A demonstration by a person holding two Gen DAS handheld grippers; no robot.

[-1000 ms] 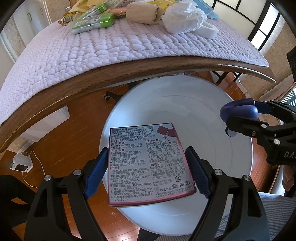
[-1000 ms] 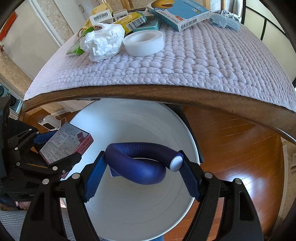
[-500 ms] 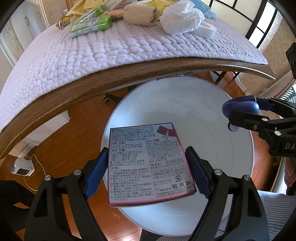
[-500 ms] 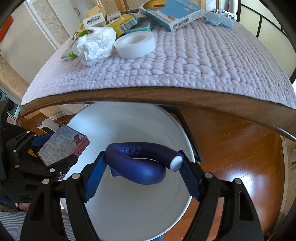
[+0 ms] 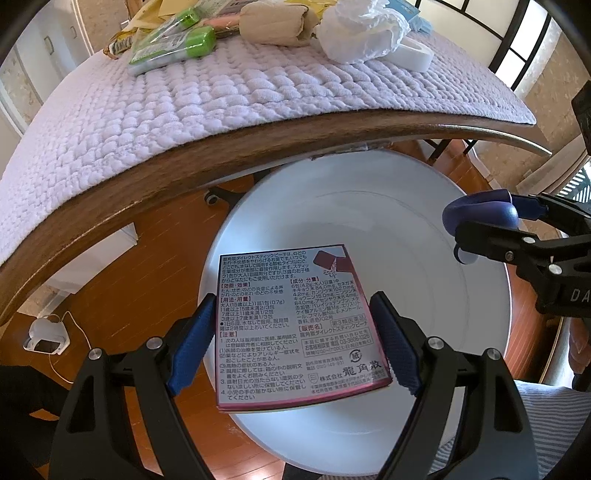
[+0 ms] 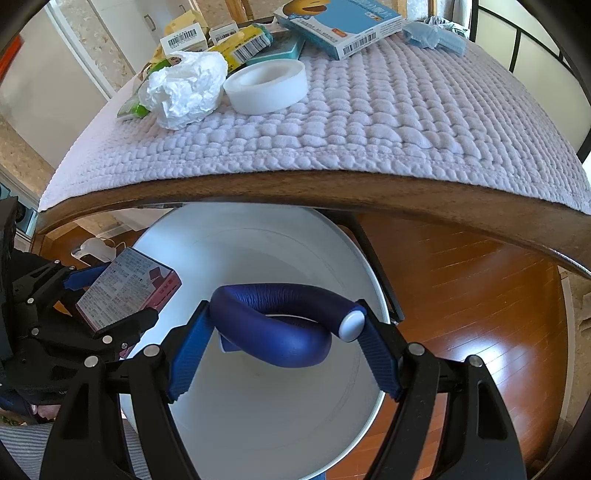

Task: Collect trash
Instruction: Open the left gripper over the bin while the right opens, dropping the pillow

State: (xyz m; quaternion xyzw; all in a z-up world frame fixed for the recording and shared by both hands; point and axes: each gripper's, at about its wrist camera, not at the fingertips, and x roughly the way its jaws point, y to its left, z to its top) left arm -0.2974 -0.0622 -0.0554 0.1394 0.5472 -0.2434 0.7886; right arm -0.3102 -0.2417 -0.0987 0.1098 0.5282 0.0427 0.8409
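Observation:
My left gripper [image 5: 293,332] is shut on a pink medicine box [image 5: 295,325] printed with Japanese text, held above the open white trash bin [image 5: 406,206]. The box also shows in the right wrist view [image 6: 127,288]. My right gripper [image 6: 282,332] is shut on a curved dark blue foam tube [image 6: 273,325] with white end caps, over the same bin [image 6: 258,406]. The tube and right gripper show at the right of the left wrist view [image 5: 480,214].
The bin stands on a wooden floor [image 6: 461,295] just under the edge of a table with a lilac quilted mat [image 6: 369,122]. On the mat lie a crumpled white bag [image 6: 184,88], a white tape roll [image 6: 266,85], a blue box [image 6: 340,22], green packets [image 5: 173,44] and a beige roll [image 5: 273,22].
Both grippers have shifted slightly with their loads over the bin; the table edge has moved a little in view. Both grips are unchanged.

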